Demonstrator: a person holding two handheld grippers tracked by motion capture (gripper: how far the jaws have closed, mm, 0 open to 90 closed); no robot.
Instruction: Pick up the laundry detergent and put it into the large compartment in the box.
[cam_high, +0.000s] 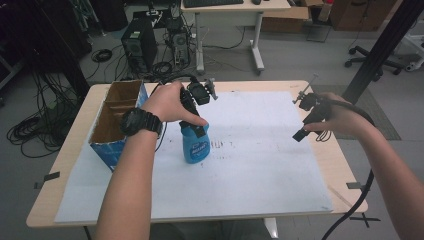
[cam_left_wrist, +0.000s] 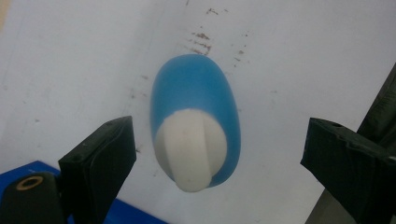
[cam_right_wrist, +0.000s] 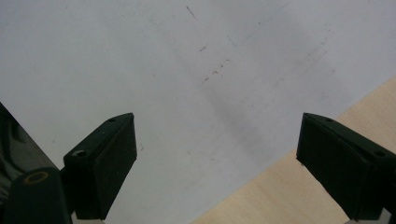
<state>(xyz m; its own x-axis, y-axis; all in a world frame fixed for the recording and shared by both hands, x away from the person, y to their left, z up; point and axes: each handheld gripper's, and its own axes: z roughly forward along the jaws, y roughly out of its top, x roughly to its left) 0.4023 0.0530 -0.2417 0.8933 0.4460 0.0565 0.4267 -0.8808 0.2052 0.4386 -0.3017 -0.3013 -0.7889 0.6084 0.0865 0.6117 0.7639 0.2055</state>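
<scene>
White sheet (cam_left_wrist: 70, 60) below blue bottle (cam_left_wrist: 196, 121), base hidden, between parted left tongs (cam_left_wrist: 219, 154)

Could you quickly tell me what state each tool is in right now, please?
Left tool: open, jaws apart on either side of the blue bottle, not pressing it.
Right tool: open, nothing between its jaws, above the white sheet.

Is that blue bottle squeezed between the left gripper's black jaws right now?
No, the blue bottle stands between the left gripper's open jaws, with clear gaps on both sides.

Black wristwatch (cam_high: 134, 121), bare forearms, black grippers, trailing black cables
</scene>
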